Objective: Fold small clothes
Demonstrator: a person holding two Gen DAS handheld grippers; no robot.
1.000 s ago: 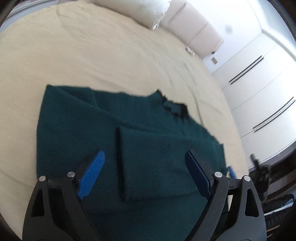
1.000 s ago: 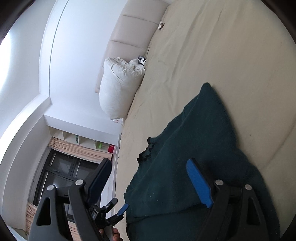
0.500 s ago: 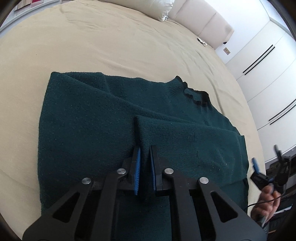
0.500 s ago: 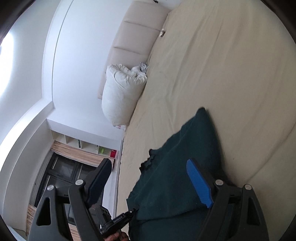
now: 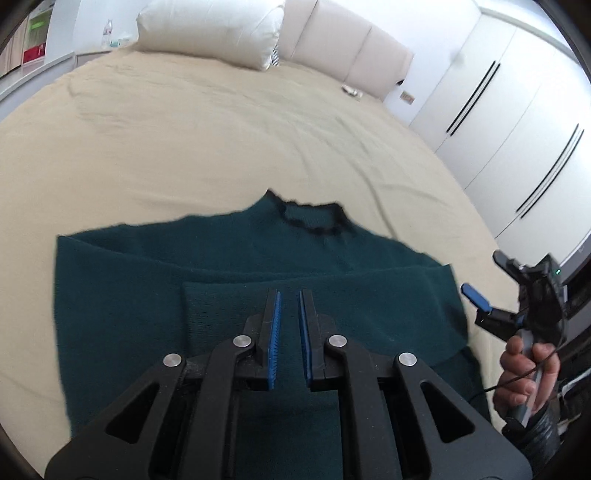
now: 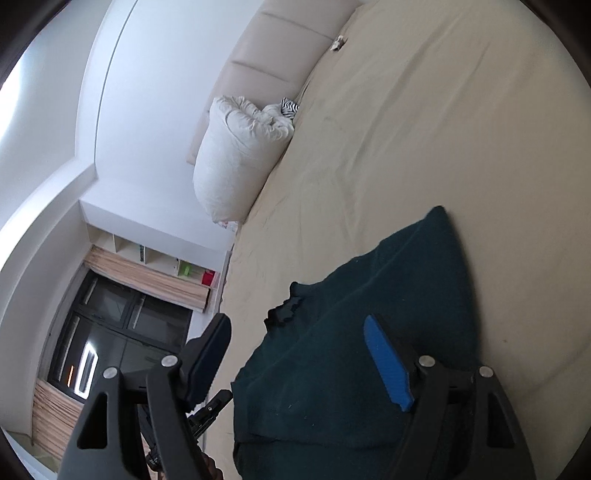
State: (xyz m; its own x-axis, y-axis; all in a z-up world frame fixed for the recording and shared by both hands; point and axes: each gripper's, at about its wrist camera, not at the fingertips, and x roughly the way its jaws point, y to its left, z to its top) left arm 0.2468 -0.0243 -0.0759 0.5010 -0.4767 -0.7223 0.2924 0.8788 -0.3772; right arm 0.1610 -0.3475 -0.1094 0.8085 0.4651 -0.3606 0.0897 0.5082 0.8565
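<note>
Left wrist: unlabelled green sweater [image 5: 147,295] on bed [image 5: 221,140].

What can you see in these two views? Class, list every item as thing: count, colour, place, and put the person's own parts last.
Sweater: 1, dark green with black collar, flat on the bed, sleeve folded across the front.
Bed sheet: 1, beige, under the sweater.
Pillow: 1, white, at the head of the bed.
Headboard: 1, cream, padded, behind the pillow.
Wardrobe: 1, white with black handles, right of the bed.
Shelf unit: 1, white, small green and red items inside, above the window.
Left gripper: 1, black with blue pads, jaws nearly closed, narrow gap, over the sweater.
Right gripper: 1, black with blue pads, jaws wide open.
Right hand: 1, holding the right gripper's handle.
</note>
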